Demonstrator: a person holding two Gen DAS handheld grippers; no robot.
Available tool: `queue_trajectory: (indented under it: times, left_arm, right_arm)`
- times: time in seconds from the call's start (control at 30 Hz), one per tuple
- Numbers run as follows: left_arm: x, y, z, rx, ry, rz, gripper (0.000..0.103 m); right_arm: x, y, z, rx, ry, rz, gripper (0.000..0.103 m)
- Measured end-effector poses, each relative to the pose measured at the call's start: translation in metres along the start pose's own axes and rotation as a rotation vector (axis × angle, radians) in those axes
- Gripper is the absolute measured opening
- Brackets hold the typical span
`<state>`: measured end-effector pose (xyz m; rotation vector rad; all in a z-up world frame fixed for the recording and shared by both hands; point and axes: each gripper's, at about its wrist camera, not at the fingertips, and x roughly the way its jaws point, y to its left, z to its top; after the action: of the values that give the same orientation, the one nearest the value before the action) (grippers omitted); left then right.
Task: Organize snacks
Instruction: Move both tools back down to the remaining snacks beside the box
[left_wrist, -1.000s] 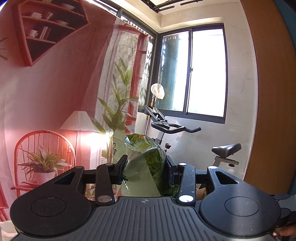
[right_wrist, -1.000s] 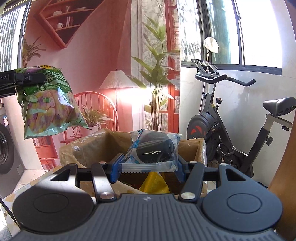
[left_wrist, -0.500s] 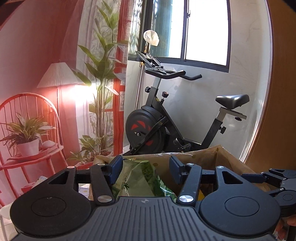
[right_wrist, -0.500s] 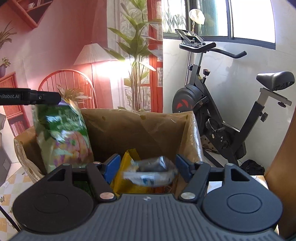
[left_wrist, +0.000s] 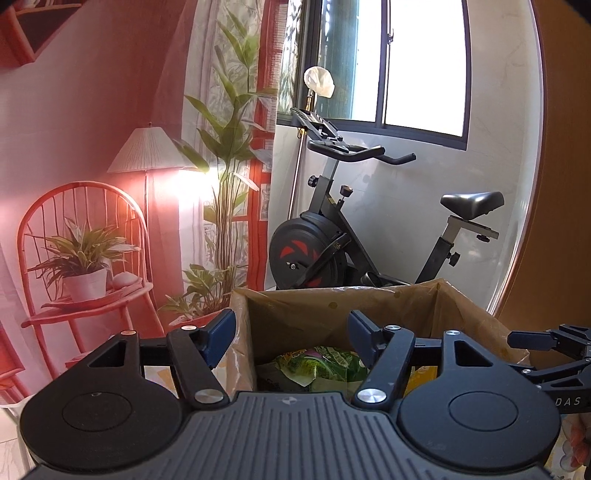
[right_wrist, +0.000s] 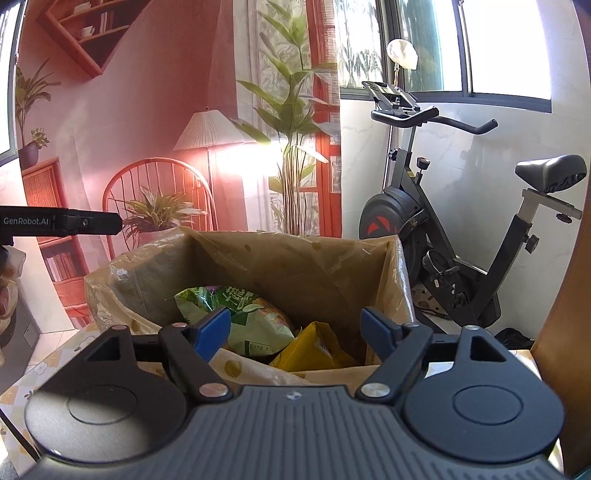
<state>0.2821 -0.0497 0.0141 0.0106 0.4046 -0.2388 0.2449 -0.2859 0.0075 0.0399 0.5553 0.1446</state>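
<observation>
At the far left of the right wrist view, mid-height, a black bar reads "GenRobot.AI" (right_wrist: 26, 220). Right of it, at the centre, stands the lined cardboard box (right_wrist: 295, 266). Inside lies the green snack bag (right_wrist: 236, 314), printed with white characters too small to read, and just right of it a yellow packet (right_wrist: 314, 350). The right gripper (right_wrist: 295, 328) hangs over the box, jaws spread wide and empty; half a second ago a clear-wrapped packet sat between them. In the left wrist view the left gripper (left_wrist: 288, 332) is likewise wide open with nothing held, the green snack bag (left_wrist: 317, 365) low in the box (left_wrist: 332, 310); a second ago it pinched that bag. At the lower right edge, "DAS" (left_wrist: 570, 401) shows.
</observation>
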Motion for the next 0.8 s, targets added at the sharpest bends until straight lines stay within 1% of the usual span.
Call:
queue_trajectory:
  times: [0.2,0.43,0.57,0.8]
  left_arm:
    - [-0.032,0.007,-0.017,-0.021,-0.004,-0.007,0.069]
    - [-0.058,0.012,-0.044,-0.051,-0.016,0.012,0.069]
    - [-0.064,0.013,-0.059,-0.072,-0.006,0.026,0.068]
    - [-0.065,0.018,-0.086,-0.13,0.046,0.031,0.068]
  right_arm:
    - [-0.022,0.011,-0.015,0.005,-0.009,0.007,0.08]
    - [-0.046,0.021,-0.041,-0.008,-0.039,0.011,0.08]
    - [-0.055,0.023,-0.057,0.002,-0.048,0.004,0.08]
    - [-0.058,0.026,-0.087,-0.012,-0.021,-0.006,0.08]
